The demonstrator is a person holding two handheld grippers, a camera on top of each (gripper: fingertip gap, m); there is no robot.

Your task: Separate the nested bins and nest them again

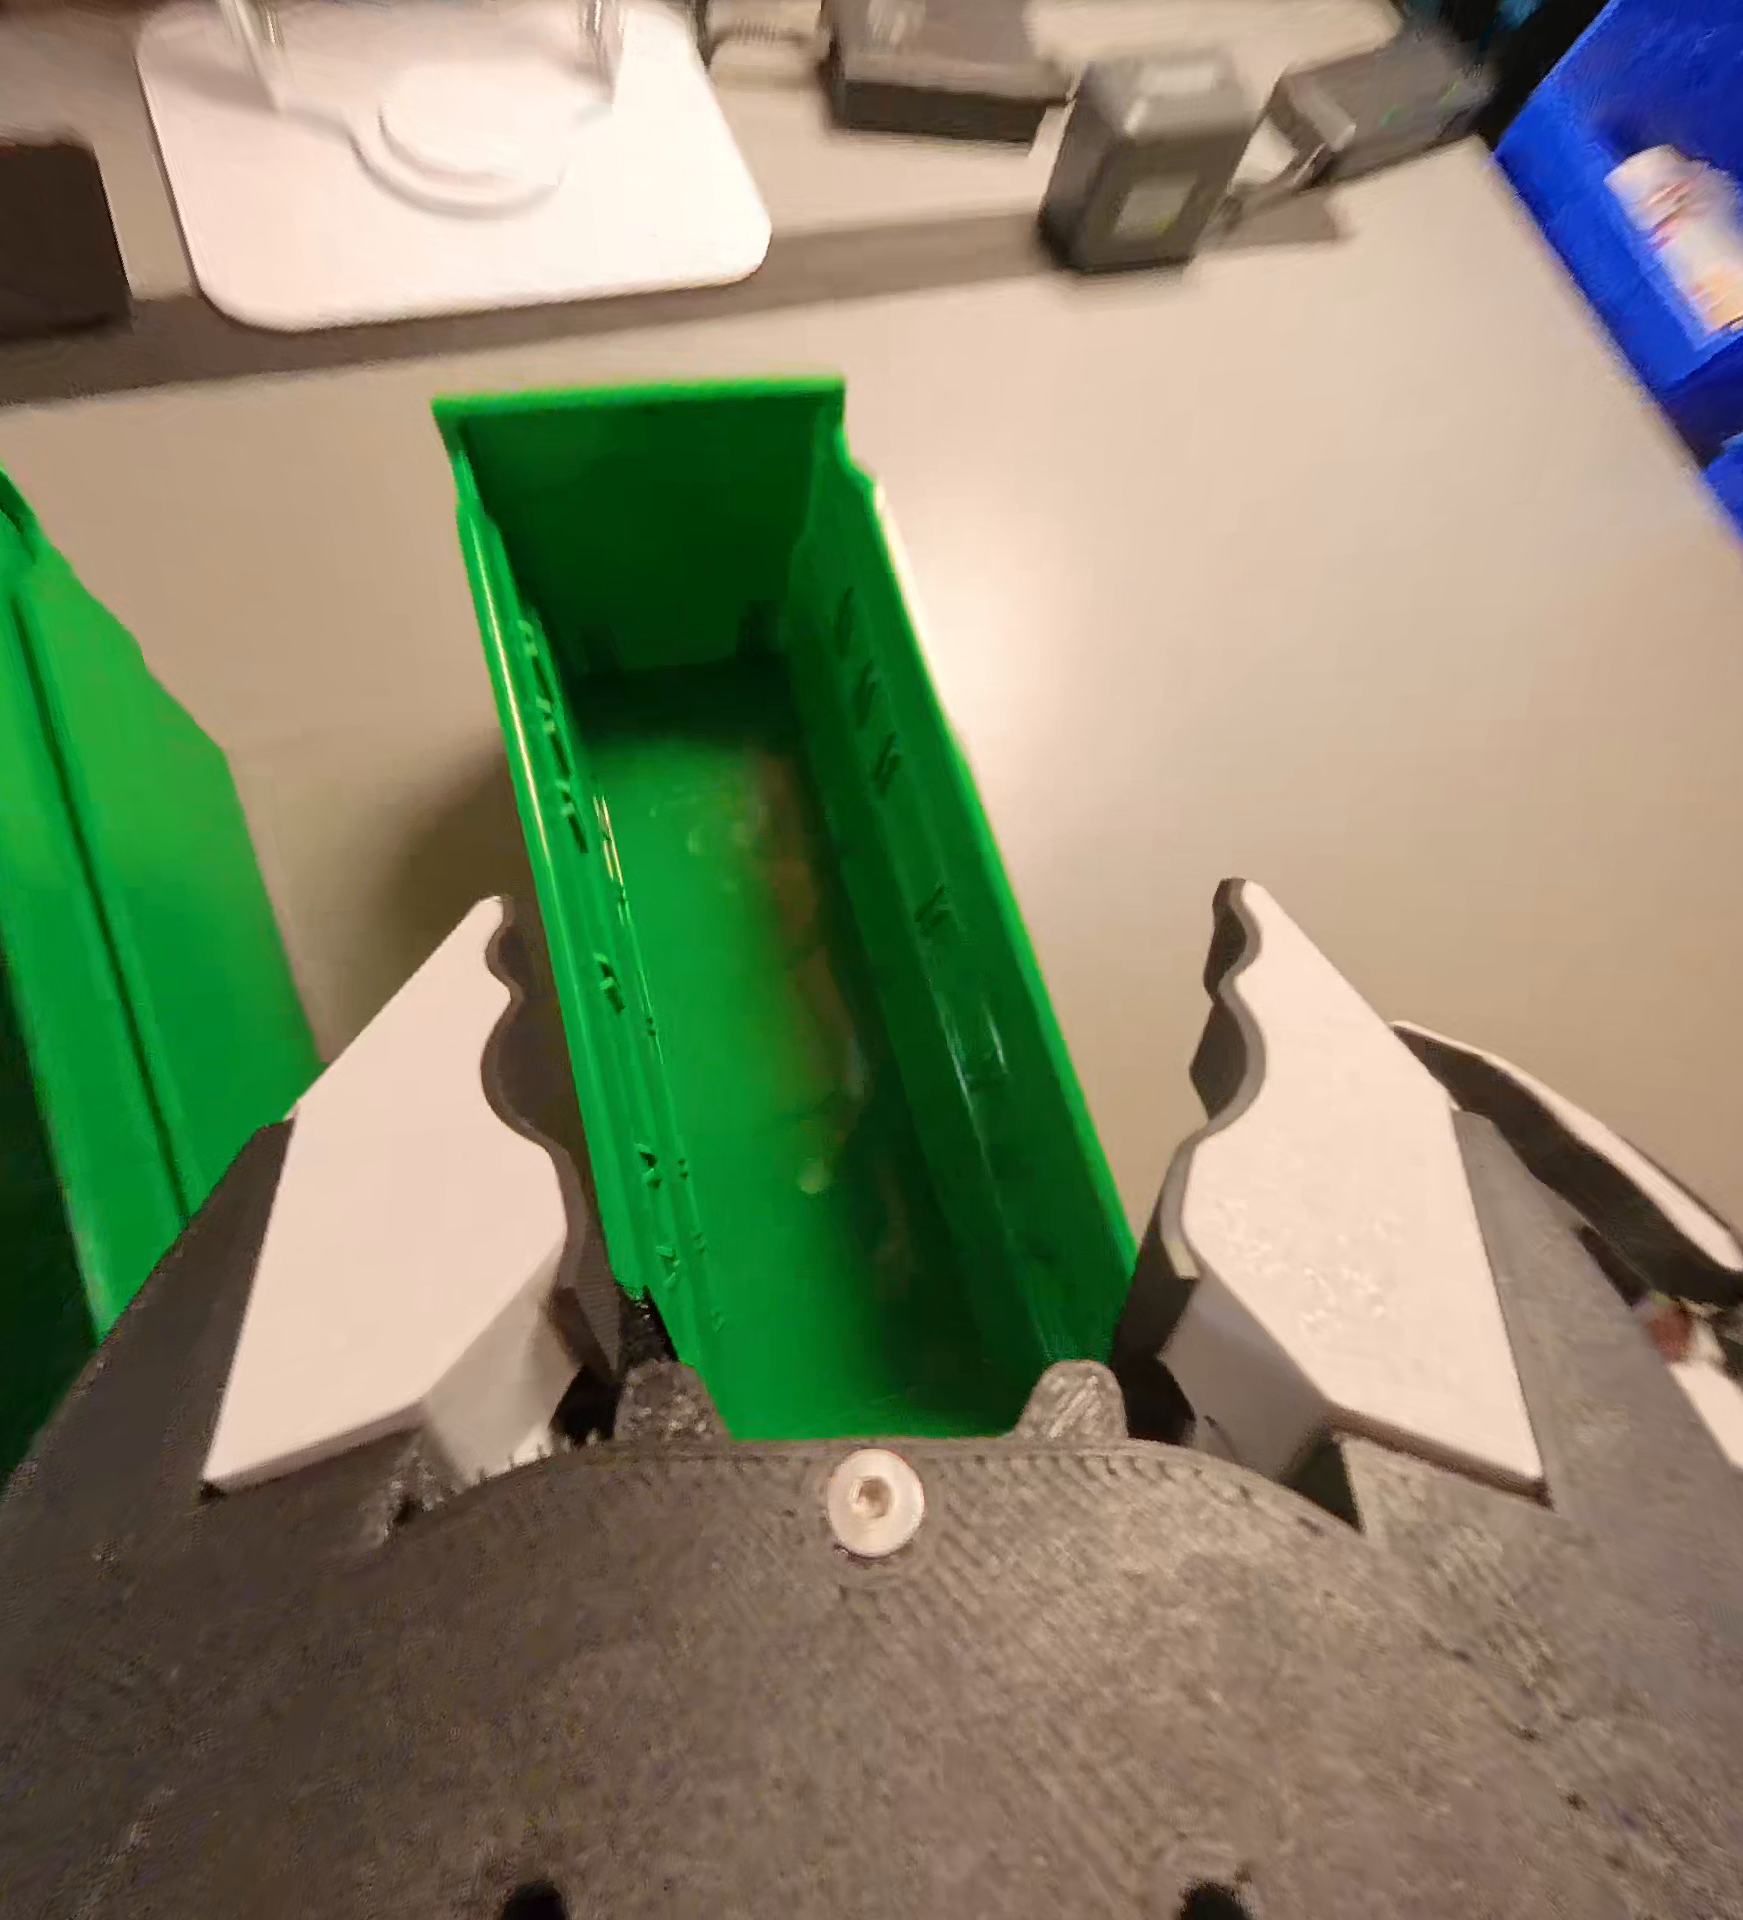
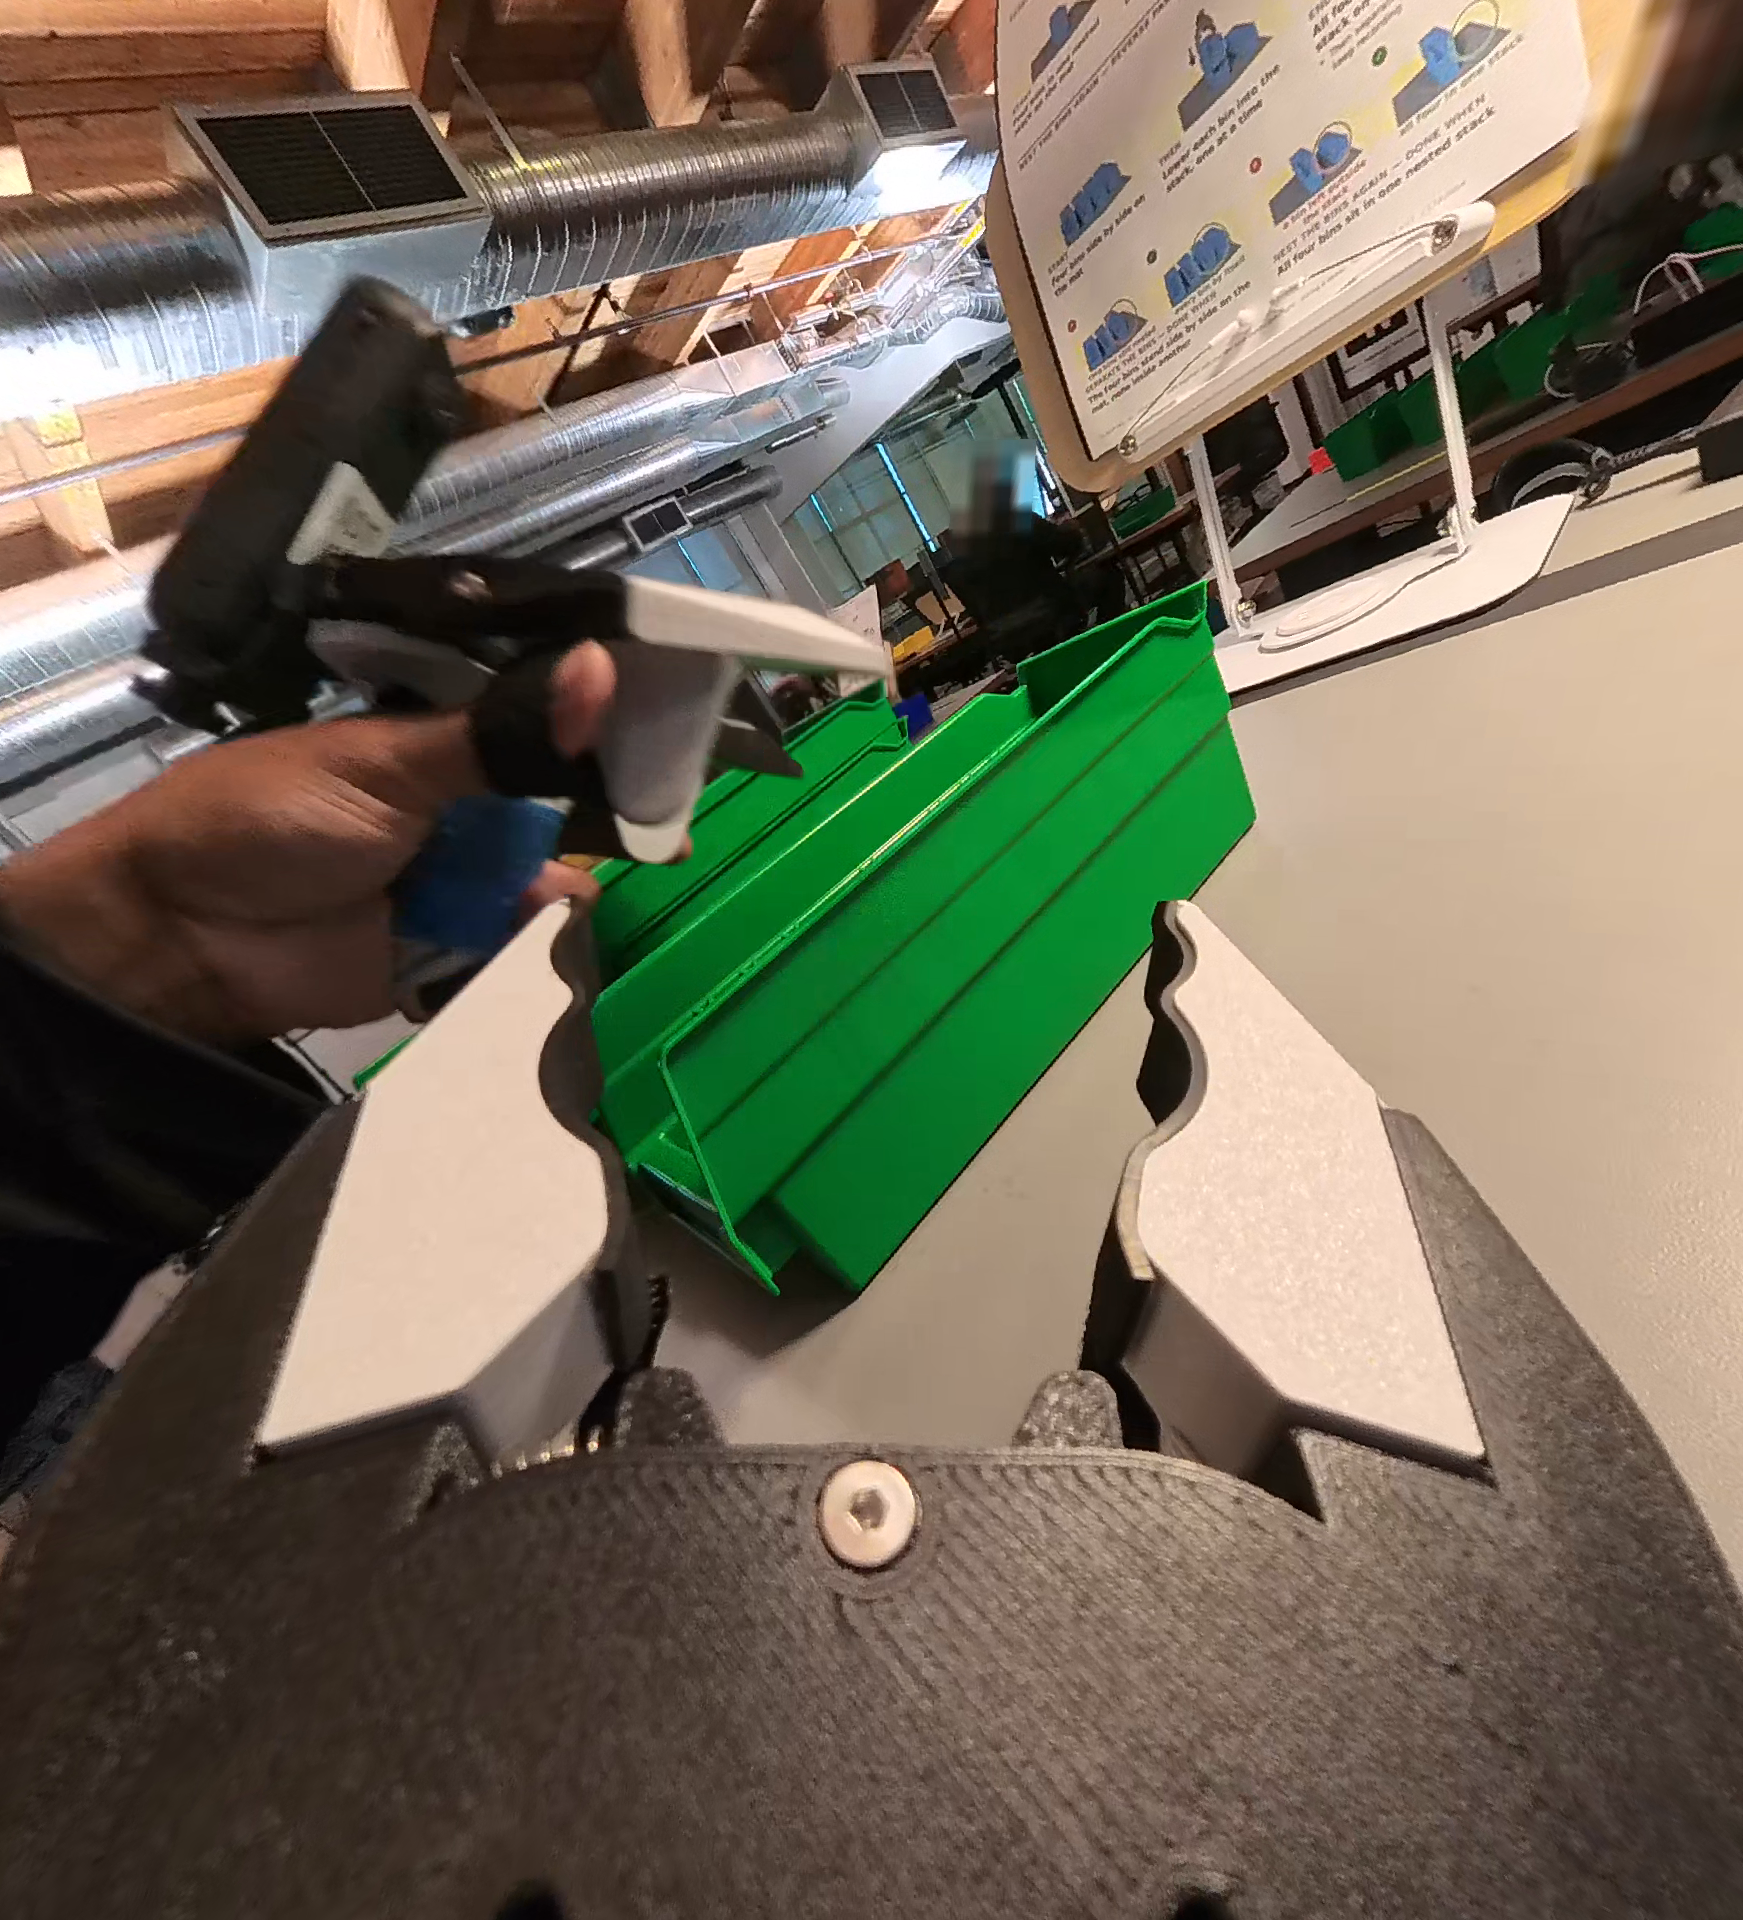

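Note:
A green bin (image 1: 742, 935) stands open-side up on the grey table (image 1: 1366, 727), right below my left gripper (image 1: 867, 904). The left gripper is open: its left finger (image 1: 410, 1143) is close beside the bin's left wall, and its right finger (image 1: 1334, 1143) stands clear of the right wall. A second green bin (image 1: 67, 831) stands to the left. In the right wrist view, my right gripper (image 2: 862, 935) is open and low over the table, with a green bin's (image 2: 950, 987) end between its fingers and a gap at the right finger (image 2: 1262, 1143). Another green bin (image 2: 742, 821) lies behind. The left gripper (image 2: 742, 707) hovers open above the bins.
Blue bins (image 1: 1698, 208) stand at the right edge. A white stand base (image 1: 451, 156) and dark devices (image 1: 1137, 187) sit at the back. An instruction sheet on a stand (image 2: 1262, 187) rises behind the bins. A person's hand (image 2: 254, 862) holds the left gripper.

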